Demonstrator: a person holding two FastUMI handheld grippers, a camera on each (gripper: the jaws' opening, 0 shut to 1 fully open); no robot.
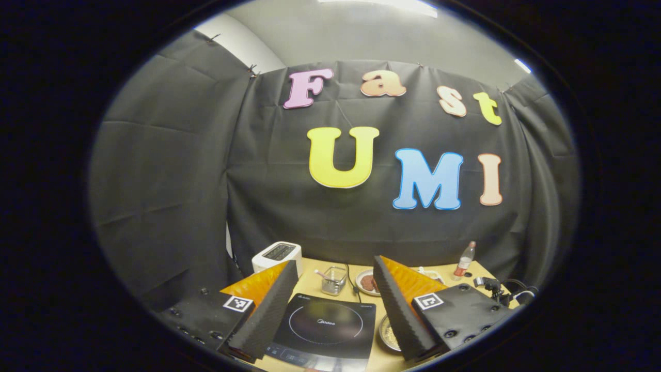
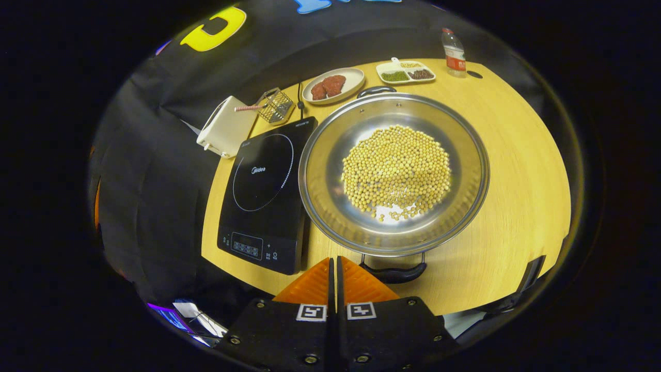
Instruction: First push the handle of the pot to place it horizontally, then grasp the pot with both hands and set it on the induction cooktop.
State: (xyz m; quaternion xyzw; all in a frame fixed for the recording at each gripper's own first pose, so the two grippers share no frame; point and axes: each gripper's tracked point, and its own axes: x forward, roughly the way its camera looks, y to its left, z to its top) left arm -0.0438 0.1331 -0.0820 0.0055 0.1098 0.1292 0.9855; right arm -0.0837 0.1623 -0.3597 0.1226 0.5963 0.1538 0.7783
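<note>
A wide steel pot (image 2: pixel 330 155) holding yellow soybeans (image 2: pixel 396 173) stands on the wooden table, right of the black induction cooktop (image 2: pixel 263 191). One black handle (image 2: pixel 395 273) points toward me at the near edge, the other handle (image 2: pixel 376 91) at the far side. My right gripper (image 2: pixel 333 263) is shut with nothing between its fingers, hovering just left of the near handle. In the left gripper view my left gripper (image 1: pixel 335 279) is open above the cooktop (image 1: pixel 325 325), and the pot's rim (image 1: pixel 386 333) peeks out beside its right finger.
A white toaster (image 2: pixel 224 126), a wire basket (image 2: pixel 276 105), a plate of red food (image 2: pixel 333 85), a divided dish (image 2: pixel 405 72) and a bottle (image 2: pixel 453 51) line the table's far edge (image 2: pixel 516 155). A cable (image 2: pixel 299 95) runs behind the cooktop. The black booth cloth hangs behind.
</note>
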